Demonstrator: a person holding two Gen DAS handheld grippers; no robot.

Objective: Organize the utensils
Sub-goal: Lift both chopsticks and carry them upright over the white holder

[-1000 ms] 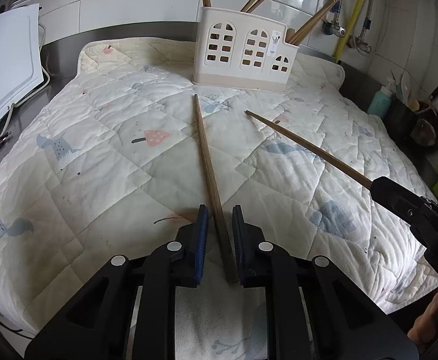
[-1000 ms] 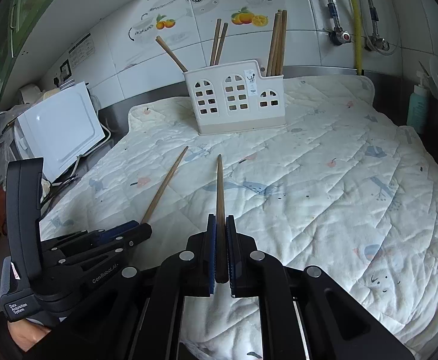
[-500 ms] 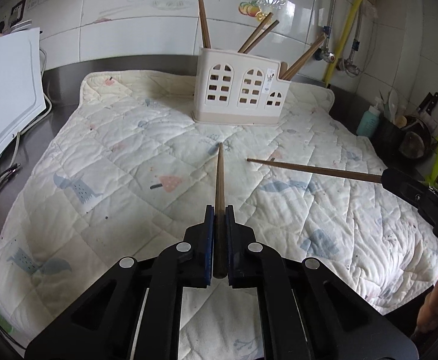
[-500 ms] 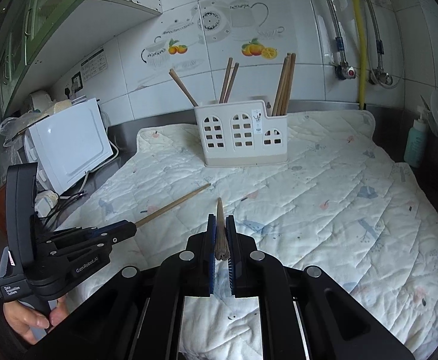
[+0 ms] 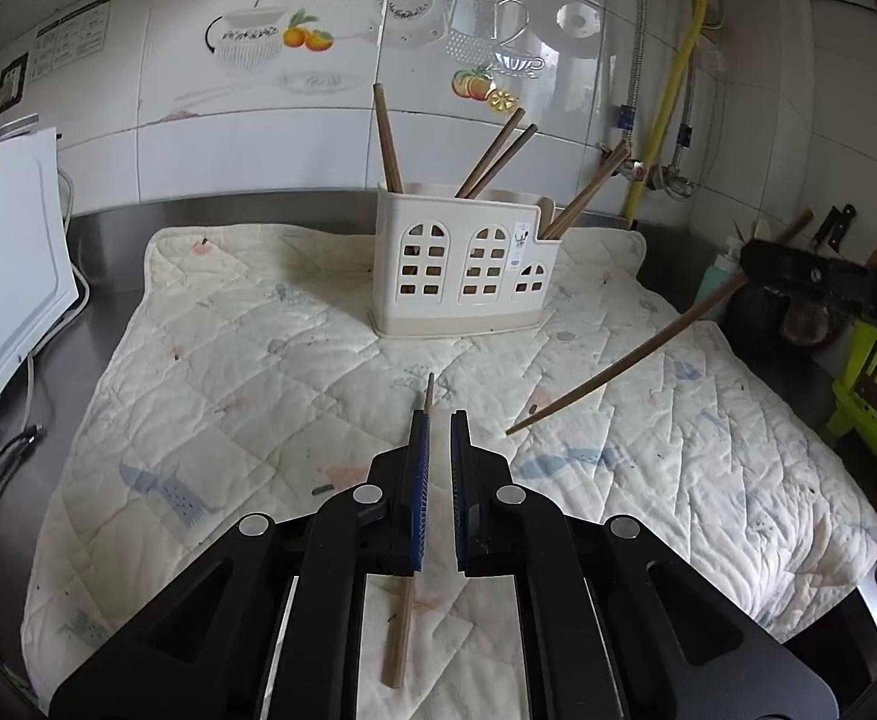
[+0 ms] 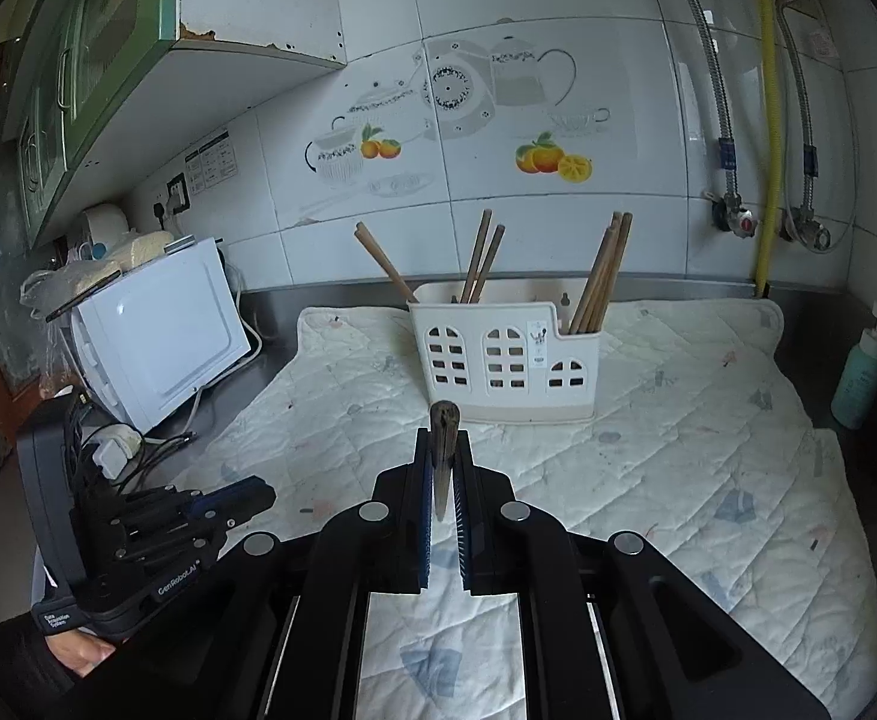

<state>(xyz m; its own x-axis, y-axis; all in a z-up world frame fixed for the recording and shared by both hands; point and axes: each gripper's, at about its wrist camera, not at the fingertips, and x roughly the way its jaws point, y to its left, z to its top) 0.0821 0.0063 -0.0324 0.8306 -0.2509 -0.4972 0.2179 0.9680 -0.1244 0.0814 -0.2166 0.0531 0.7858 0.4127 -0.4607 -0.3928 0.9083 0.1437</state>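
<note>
Left claw (image 5: 438,420): jaws a little apart, a chopstick (image 5: 405,606) running along the inner face of the left pad and sticking out front and back; whether it is really pinched cannot be told. Right claw (image 6: 443,438): jaws clamped on a second chopstick (image 6: 443,420), seen nearly end-on, tip toward the camera.

Straight ahead of both claws stands the white holder (image 5: 462,264) with arched windows on the quilted mat (image 5: 228,360). Brown chopsticks lean in it: one at its left end, two in the middle, a bunch in the low right compartment (image 6: 603,276). Nothing lies on the mat between claws and holder.

Left view only: the right claw (image 5: 756,258) off to the right with its chopstick (image 5: 618,366) slanting down over the mat, tip off the cloth; green basket (image 5: 876,384) far right. Right view only: the left claw (image 6: 258,492) low at left, white microwave (image 6: 156,336) behind it, teal bottle (image 6: 861,372) at far right, green cabinet (image 6: 78,60) above left.
</note>
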